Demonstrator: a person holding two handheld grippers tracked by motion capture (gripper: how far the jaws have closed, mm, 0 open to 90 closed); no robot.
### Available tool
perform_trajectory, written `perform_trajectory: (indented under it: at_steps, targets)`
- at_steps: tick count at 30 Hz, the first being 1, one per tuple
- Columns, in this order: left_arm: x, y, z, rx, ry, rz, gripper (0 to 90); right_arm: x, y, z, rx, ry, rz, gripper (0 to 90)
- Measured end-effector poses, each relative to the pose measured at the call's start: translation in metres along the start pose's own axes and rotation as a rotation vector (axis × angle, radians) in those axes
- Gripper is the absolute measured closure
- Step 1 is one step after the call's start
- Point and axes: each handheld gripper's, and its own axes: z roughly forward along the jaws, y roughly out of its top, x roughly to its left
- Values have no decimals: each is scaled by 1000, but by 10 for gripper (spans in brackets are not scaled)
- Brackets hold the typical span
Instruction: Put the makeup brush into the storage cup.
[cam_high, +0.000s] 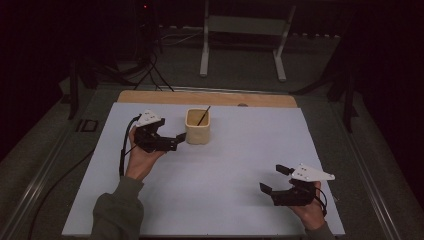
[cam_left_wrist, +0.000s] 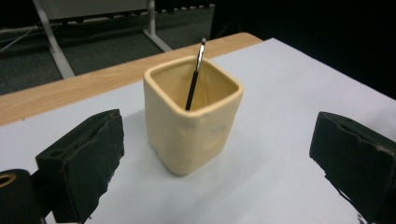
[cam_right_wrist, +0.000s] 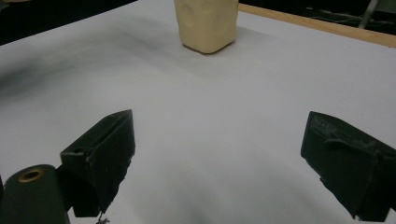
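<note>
A cream square cup (cam_high: 197, 128) stands at the back middle of the white table top (cam_high: 240, 165), with a thin dark stick (cam_high: 203, 116) leaning inside it. My left gripper (cam_high: 176, 141) is just left of the cup, pointing at it, open and holding nothing. In the left gripper view the cup (cam_left_wrist: 194, 126) and stick (cam_left_wrist: 195, 77) sit just ahead, between the spread jaws of that gripper (cam_left_wrist: 217, 140). My right gripper (cam_high: 273, 178) rests open near the front right of the table, far from the cup. In the right gripper view this gripper (cam_right_wrist: 224, 149) is open over bare table, and the cup (cam_right_wrist: 208, 23) is far ahead.
A wooden strip (cam_high: 207, 97) runs along the table's back edge. A metal stand (cam_high: 245, 30) and dark cables (cam_high: 150, 70) are on the floor behind. A small black object (cam_high: 90, 125) lies off the table's left side.
</note>
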Motion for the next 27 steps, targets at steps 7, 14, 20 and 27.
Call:
perform_trajectory:
  at_steps: [7,14,20,27]
  targets:
    - [2,-16,-14,-4,1,0,26,-1,0,0,-2,-3,1,98]
    - [3,-31,-30,-1,24,5,25,-3,1,0,-5,-10,-1,98]
    - [4,-40,-42,-24,35,-2,24,-6,3,1,-9,-16,0,98]
    - [4,-55,-56,-4,49,25,22,-10,3,1,-16,-30,3,98]
